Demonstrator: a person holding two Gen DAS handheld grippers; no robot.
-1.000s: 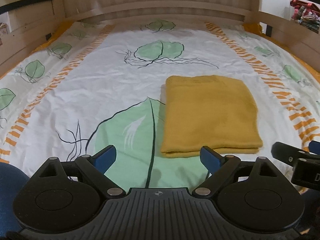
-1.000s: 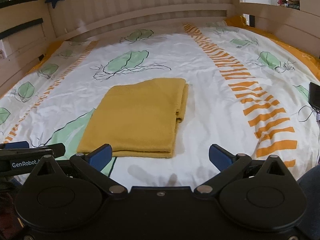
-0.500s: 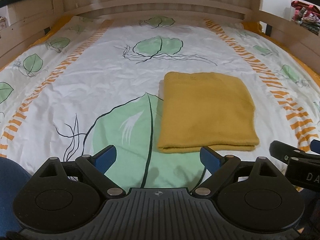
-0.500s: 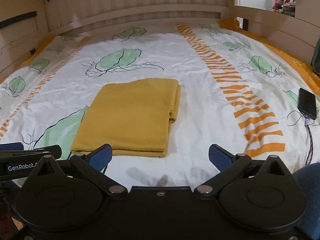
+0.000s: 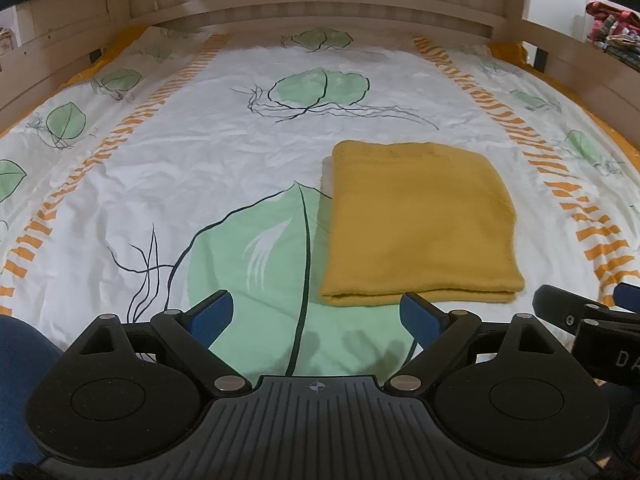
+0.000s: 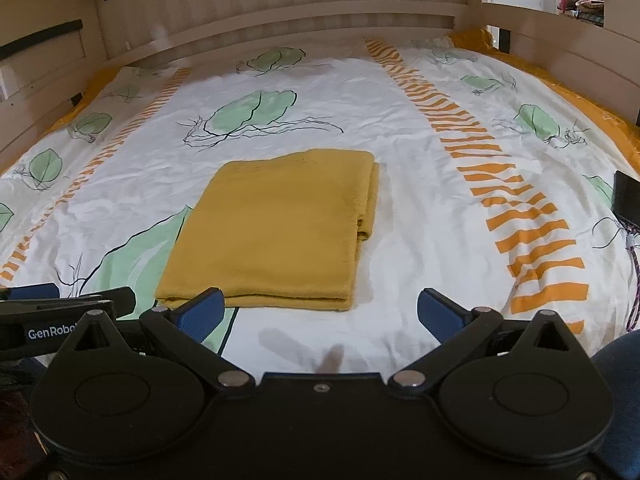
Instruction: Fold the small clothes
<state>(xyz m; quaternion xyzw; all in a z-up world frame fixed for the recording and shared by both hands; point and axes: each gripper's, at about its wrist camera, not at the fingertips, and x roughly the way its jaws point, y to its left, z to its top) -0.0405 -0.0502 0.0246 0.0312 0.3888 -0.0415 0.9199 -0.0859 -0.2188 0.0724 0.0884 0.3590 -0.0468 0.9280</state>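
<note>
A mustard-yellow garment point(image 5: 420, 224) lies folded into a flat rectangle on the bed; it also shows in the right wrist view point(image 6: 276, 232). My left gripper point(image 5: 316, 312) is open and empty, just short of the garment's near edge and to its left. My right gripper point(image 6: 320, 312) is open and empty, just short of the garment's near right corner. Each gripper shows at the edge of the other's view: the right one point(image 5: 588, 316) and the left one point(image 6: 68, 304).
The bed sheet point(image 5: 200, 168) is white with green leaves and orange stripes. Wooden rails point(image 6: 280, 12) enclose the bed at the back and sides. A dark phone with a cable point(image 6: 626, 200) lies at the right edge. Blue-clad knees show at the bottom corners.
Both views have shifted slightly; the folded garment stays flat and unmoved on the sheet. Both grippers stay open and empty.
</note>
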